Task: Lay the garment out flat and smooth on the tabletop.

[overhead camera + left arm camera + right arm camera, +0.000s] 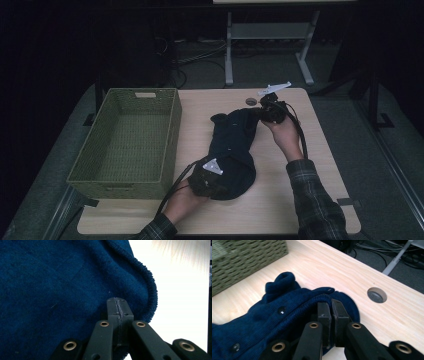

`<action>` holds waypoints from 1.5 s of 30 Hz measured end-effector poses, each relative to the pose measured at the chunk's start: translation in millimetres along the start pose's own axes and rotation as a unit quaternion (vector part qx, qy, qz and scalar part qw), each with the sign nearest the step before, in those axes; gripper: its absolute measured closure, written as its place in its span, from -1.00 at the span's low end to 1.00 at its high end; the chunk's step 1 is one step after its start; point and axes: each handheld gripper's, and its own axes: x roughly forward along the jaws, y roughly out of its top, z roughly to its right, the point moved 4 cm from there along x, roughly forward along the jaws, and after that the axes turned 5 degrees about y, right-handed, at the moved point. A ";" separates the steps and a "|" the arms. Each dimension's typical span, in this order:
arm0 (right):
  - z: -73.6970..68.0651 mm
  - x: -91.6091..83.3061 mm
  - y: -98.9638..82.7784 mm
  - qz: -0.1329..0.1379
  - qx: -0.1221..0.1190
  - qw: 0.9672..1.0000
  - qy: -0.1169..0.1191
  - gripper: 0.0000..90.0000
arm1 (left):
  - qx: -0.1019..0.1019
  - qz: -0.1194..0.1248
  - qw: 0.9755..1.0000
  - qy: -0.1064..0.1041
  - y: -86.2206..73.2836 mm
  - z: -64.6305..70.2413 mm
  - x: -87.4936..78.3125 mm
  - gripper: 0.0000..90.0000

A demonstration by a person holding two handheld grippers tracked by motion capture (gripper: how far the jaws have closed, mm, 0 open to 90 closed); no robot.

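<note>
Here the dark blue knitted garment (234, 150) is shown lying bunched on the light wooden table (280, 210), its long axis running from the near edge of the table, by the person's left hand, away and slightly rightward toward the far right corner. Each end of that axis is held by one tool. The left gripper (212, 175) is seen at the near, wider end; in the left gripper view its jaws are pressed fully together with the ribbed hem of the fabric (75, 285) caught at their tips. The right gripper (267, 111) is seen at the far, narrower end; in the right gripper view its jaws are all but closed on a ribbed edge of the cloth (294, 302), near a row of small dark buttons (281, 310). The garment is thus spanned between the two grippers, with no part of it beyond either one along its length.

The woven green basket (127, 140) stands just to the left of the garment, its long side parallel to the garment's axis and its open top unobstructed. It is judged that any transfer would be made sideways, across the axis, and that the left gripper, being on the basket's side, lies nearer to its rim. A round cable hole (376, 295) is seen in the table beyond the right gripper, apart from the cloth.
</note>
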 end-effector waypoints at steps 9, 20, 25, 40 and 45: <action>16.2 17.4 3.4 -0.002 0.025 1.000 0.001 0.91 | -0.002 0.000 1.000 -0.002 0.1 0.0 -0.1 1.00; 1.7 -8.6 -16.8 0.029 0.030 0.998 0.037 0.49 | -0.003 0.002 1.000 -0.003 0.0 -0.6 0.4 1.00; -9.4 -20.8 -33.1 0.020 0.018 0.998 0.048 0.90 | -0.005 0.003 1.000 -0.005 -0.1 -0.8 0.4 1.00; -47.2 -14.7 -103.3 -0.017 0.008 0.997 0.073 1.00 | -0.004 0.001 1.000 -0.003 -0.3 -0.6 0.1 1.00; -54.3 -3.3 -128.9 -0.034 0.015 0.996 0.079 1.00 | 0.003 -0.008 1.000 0.000 1.7 1.3 -0.5 0.98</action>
